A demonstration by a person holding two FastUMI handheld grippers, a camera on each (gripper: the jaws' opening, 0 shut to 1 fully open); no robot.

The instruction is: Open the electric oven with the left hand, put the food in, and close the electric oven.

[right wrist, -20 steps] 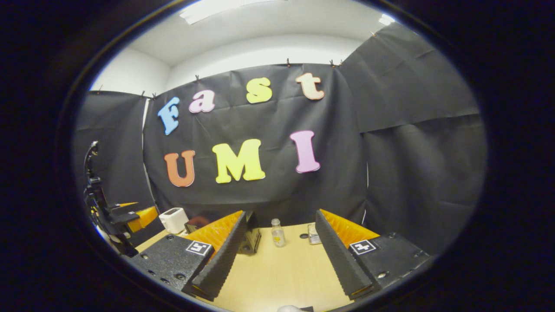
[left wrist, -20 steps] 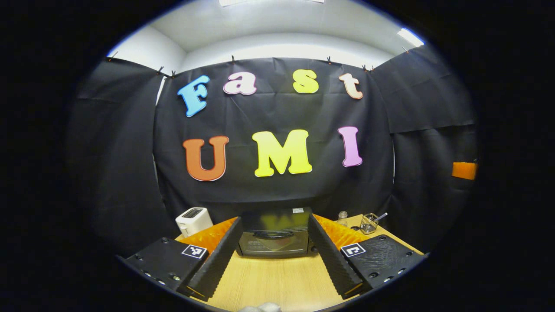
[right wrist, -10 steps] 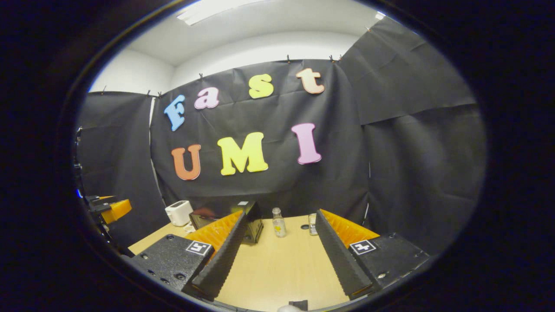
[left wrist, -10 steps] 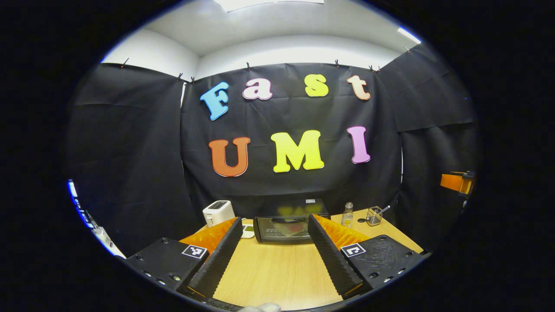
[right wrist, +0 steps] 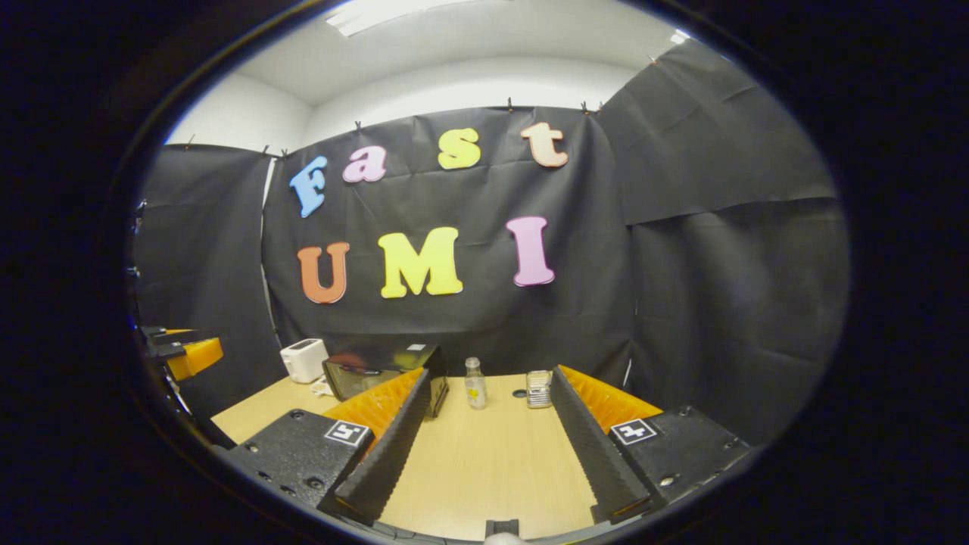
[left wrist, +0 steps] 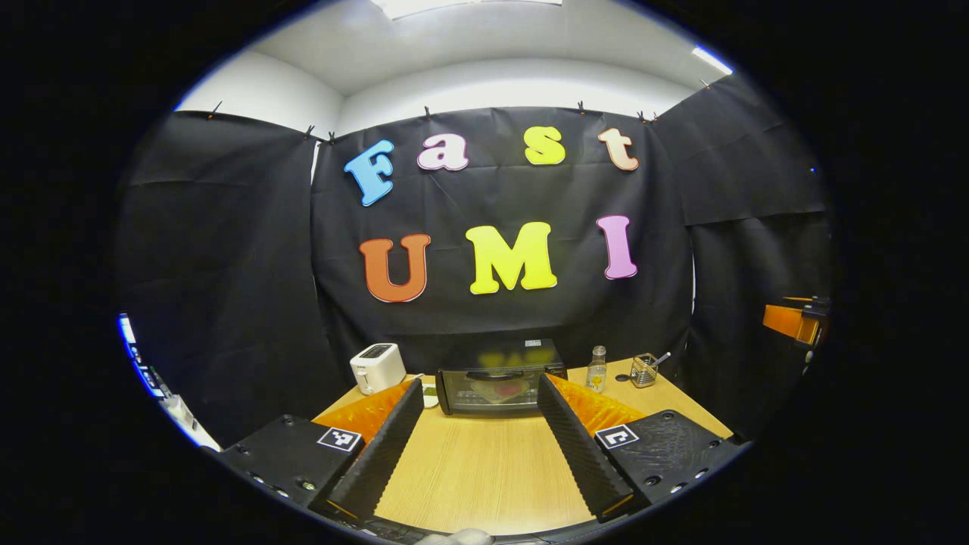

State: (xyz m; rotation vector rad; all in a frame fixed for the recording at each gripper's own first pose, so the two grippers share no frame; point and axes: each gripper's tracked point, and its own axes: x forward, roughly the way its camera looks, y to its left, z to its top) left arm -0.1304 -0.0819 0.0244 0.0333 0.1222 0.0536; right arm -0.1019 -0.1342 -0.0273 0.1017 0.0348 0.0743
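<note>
A black electric oven [left wrist: 496, 373] stands at the far edge of a light wooden table [left wrist: 484, 477], its glass door shut and a reddish item of food dimly visible behind the glass in the left gripper view. The left gripper [left wrist: 478, 441] hangs over the table well short of the oven and faces it squarely, its two black ribbed fingers [left wrist: 378, 453] spread wide with nothing between them. Just to the left of the oven sits a white toaster [left wrist: 377, 368]; a small white object lies between the two, too small to identify. To the right of the oven stand a clear glass bottle [left wrist: 596, 370] and, farther right, a wire mesh holder [left wrist: 644, 370] with a utensil sticking out of it.

In the right gripper view, the right gripper [right wrist: 484, 446] is also held above the table, to the right of the oven [right wrist: 386, 371], its fingers likewise parted and empty. From this angle the bottle [right wrist: 475, 384] and the mesh holder [right wrist: 538, 389] appear between its fingers, farther back on the table, and the toaster [right wrist: 304, 359] sits beyond the oven. An orange part of the other gripper shows at the far left edge.
</note>
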